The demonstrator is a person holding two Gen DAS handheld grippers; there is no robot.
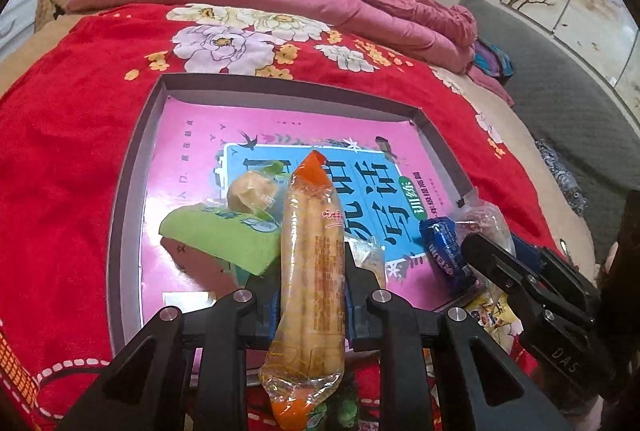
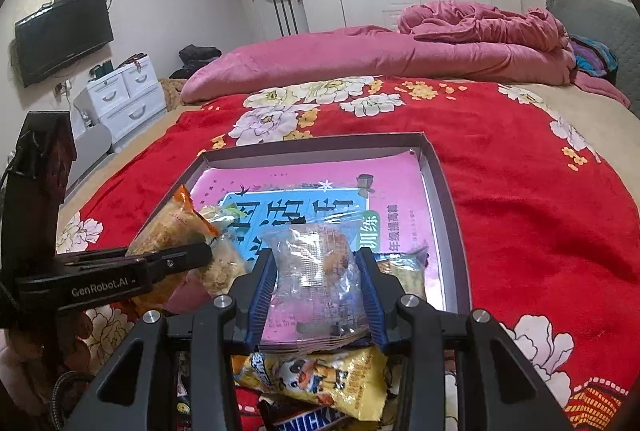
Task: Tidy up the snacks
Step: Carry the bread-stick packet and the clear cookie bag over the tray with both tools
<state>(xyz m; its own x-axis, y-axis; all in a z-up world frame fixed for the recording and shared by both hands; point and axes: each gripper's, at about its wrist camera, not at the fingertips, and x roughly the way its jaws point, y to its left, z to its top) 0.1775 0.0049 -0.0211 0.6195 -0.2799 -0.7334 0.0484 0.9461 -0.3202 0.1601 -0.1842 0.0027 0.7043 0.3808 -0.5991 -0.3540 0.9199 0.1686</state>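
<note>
My left gripper (image 1: 312, 295) is clamped on a long orange-tipped snack stick pack (image 1: 312, 263); both blue pads press its sides, and the pack runs lengthwise from 6 o'clock up toward 12 o'clock in the left wrist view, its upper tip over the tray. My right gripper (image 2: 316, 287) is closed on a clear plastic snack packet (image 2: 316, 275), the blue pads (image 2: 260, 295) bearing on both edges of the wrapper.

The shallow grey-walled tray (image 1: 132, 167) lies on the red floral blanket (image 1: 60, 151), lined with a pink and blue book cover (image 1: 192, 135). Inside it, seen from the left wrist, a green packet (image 1: 220, 243) sits at 9 o'clock of the stick pack, with a round pale pastry in clear wrap (image 1: 250, 193) touching its far edge at 10 o'clock. A blue wrapped sweet (image 1: 444, 247) lies at 3 o'clock, near the tray's right wall, just beside the right gripper's finger.

In the right wrist view, a yellow cartoon-printed bag (image 2: 320, 379) lies on the blanket at 6 o'clock, directly below the held packet, and a Snickers bar (image 2: 304, 419) lies just beyond it at the frame's bottom edge. The left gripper enters from 9 o'clock with the orange pack in its fingers.

A folded pink quilt (image 2: 400, 55) lies across the bed at 12 o'clock, well apart from the tray.
</note>
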